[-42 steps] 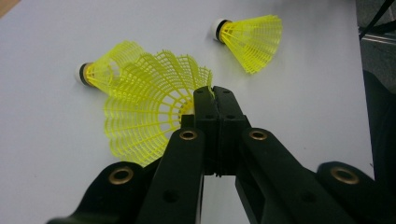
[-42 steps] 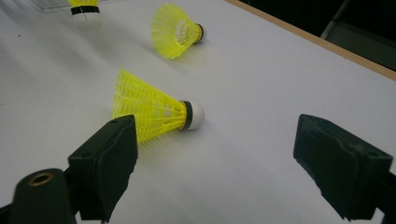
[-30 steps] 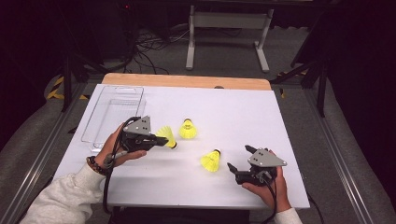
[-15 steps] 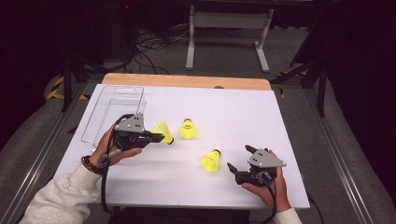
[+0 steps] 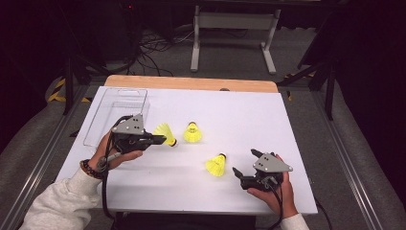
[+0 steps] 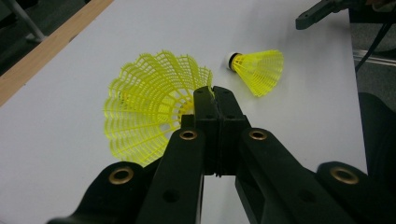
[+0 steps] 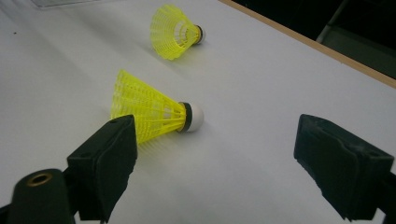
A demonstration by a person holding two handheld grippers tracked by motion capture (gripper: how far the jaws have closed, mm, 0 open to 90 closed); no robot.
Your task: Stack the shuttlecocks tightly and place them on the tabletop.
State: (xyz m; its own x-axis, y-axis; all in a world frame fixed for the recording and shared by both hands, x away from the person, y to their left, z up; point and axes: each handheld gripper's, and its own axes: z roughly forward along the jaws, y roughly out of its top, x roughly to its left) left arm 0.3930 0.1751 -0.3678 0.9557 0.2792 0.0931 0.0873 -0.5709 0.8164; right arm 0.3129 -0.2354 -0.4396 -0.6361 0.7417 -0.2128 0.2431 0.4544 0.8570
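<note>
Three yellow shuttlecocks are on or over the white table [image 5: 249,110]. My left gripper [image 5: 160,140] is shut on one shuttlecock [image 5: 164,131], just right of the clear tray. In the left gripper view the closed left gripper [image 6: 215,93] pinches that shuttlecock's mesh skirt [image 6: 144,107]; its cork is hidden. A second shuttlecock [image 5: 192,133] stands near the middle. The third shuttlecock [image 5: 216,165] [image 7: 149,112] [image 6: 257,70] lies on its side in front of my right gripper [image 5: 244,161] [image 7: 215,154], which is open and holds nothing. The second shuttlecock [image 7: 176,31] lies beyond it.
A clear plastic tray [image 5: 117,110] sits at the far left of the table, close behind the left hand. A wooden strip [image 5: 191,83] runs along the table's far edge. Metal rails and cables lie on the floor around the table.
My left gripper has shifted a little toward the far left, carrying its shuttlecock closer to the clear tray. The right gripper and the other two shuttlecocks have stayed put.
</note>
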